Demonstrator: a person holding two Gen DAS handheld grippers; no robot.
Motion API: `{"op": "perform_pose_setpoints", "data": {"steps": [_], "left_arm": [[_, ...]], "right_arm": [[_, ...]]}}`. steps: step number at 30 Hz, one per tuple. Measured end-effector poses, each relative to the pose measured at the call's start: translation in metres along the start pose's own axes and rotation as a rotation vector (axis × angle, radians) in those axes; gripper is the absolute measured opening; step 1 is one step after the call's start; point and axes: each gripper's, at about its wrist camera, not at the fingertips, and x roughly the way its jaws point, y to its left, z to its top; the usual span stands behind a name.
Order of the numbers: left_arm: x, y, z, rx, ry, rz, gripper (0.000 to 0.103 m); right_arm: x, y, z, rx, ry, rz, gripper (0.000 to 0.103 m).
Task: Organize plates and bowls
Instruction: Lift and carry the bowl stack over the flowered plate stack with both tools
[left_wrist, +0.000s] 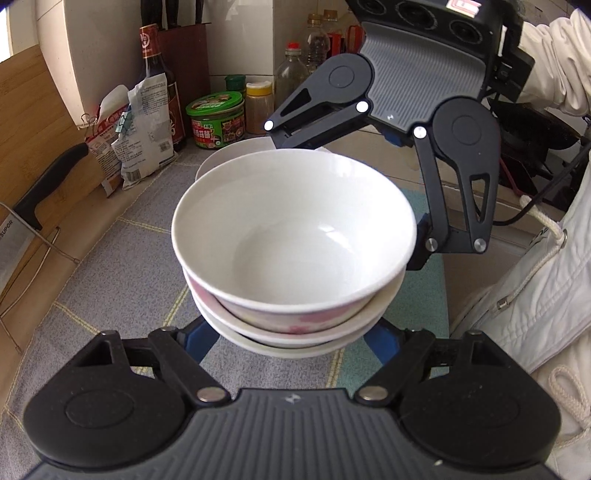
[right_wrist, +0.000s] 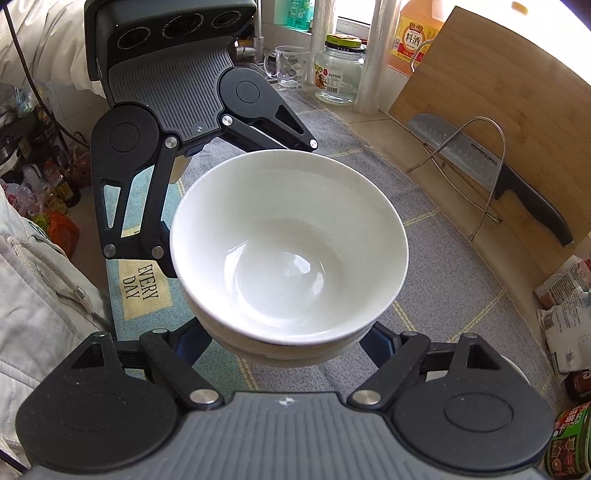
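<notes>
At centre frame, a stack of white bowls (left_wrist: 291, 254) is cradled above the counter (left_wrist: 122, 266) between both spread tools: left tool (left_wrist: 291, 343) at six o'clock, right tool (left_wrist: 347, 199) at twelve. A slip could topple it.

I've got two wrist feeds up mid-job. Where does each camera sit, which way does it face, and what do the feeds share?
Left wrist: on the left gripper, looking forward and down into the bowl stack; the right gripper faces it, white sleeve at right.
Right wrist: on the right gripper, looking the opposite way at the bowl stack; the left gripper faces it, white jacket at left.
Shared: the bowls, gray mat, knife, cutting board.
</notes>
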Motion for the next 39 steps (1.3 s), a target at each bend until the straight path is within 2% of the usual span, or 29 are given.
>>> {"op": "perform_pose_setpoints", "data": {"steps": [11,21,39], "left_arm": [[0.054,-0.006,0.057,0.050,-0.015,-0.005,0.084],[0.099,0.004,0.088,0.074,-0.021,-0.002,0.084],[0.136,0.027,0.102,0.047,-0.004,-0.002,0.084]], "right_arm": [[-0.041,-0.041,-0.050,0.019,0.004,-0.047,0.089],[-0.058,-0.081,-0.084,0.035,0.012,-0.086,0.089],[-0.046,-0.116,-0.105,0.039,0.044,-0.099,0.089]]}}
